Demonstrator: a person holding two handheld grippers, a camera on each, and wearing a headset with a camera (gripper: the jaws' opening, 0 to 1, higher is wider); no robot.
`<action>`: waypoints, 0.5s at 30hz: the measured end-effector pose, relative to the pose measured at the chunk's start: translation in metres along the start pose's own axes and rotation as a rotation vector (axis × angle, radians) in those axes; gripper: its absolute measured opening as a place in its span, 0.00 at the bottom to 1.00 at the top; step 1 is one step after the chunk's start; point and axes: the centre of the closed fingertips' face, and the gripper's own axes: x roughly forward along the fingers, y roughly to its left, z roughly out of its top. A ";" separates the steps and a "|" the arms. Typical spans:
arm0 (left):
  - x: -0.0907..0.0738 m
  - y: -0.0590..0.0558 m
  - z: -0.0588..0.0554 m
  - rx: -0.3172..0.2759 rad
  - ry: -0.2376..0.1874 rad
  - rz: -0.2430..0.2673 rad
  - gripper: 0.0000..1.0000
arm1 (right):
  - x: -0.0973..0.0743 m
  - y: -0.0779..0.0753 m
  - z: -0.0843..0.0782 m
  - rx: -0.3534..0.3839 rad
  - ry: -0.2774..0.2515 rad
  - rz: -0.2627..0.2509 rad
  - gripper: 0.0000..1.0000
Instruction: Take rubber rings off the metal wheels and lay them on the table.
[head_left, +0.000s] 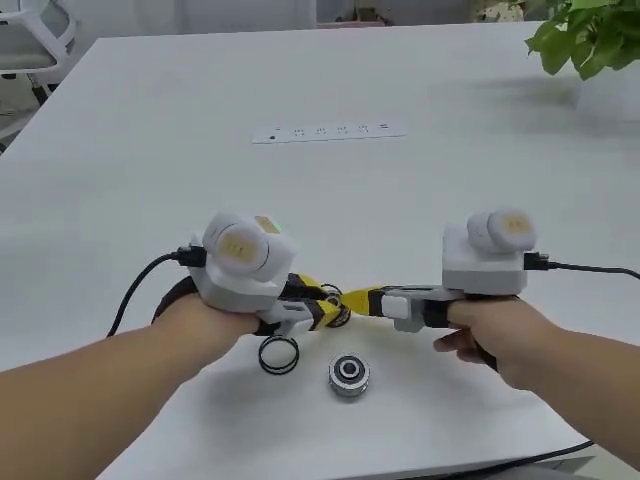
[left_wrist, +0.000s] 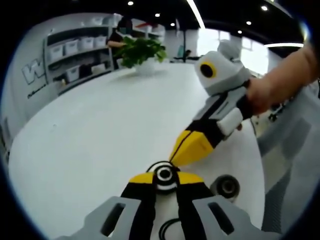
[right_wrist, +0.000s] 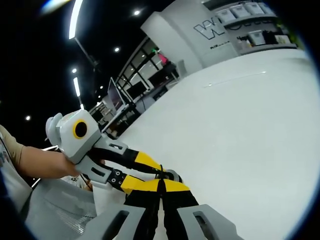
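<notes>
Left hand-held gripper (left_wrist: 165, 181) clamps a metal wheel (left_wrist: 165, 173), right hand-held gripper (right_wrist: 161, 181) — jaws together — at its rubber ring (left_wrist: 159, 164), probably peeling next.

Count — 2 grippers, both mine: left gripper (left_wrist: 165, 180), right gripper (right_wrist: 161, 183). 2 metal wheels: held wheel (left_wrist: 165, 173) bottom centre, loose wheel (head_left: 349, 373) lower centre. 1 loose rubber ring (head_left: 278, 355) just left of it — can't tell if the held wheel carries another. 1 power strip (head_left: 330, 131) upper centre, 1 plant (head_left: 590, 35) upper right, 1 chair (head_left: 30, 40) upper left.
</notes>
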 end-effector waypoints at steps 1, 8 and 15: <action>-0.001 0.001 0.000 0.009 0.002 0.003 0.17 | 0.000 0.000 0.000 -0.003 0.000 0.001 0.00; -0.010 0.000 0.006 0.005 -0.020 -0.004 0.19 | 0.000 0.001 0.004 -0.008 -0.010 0.017 0.00; -0.023 -0.004 0.010 0.004 -0.039 -0.019 0.30 | 0.000 0.008 0.011 -0.011 -0.025 0.041 0.00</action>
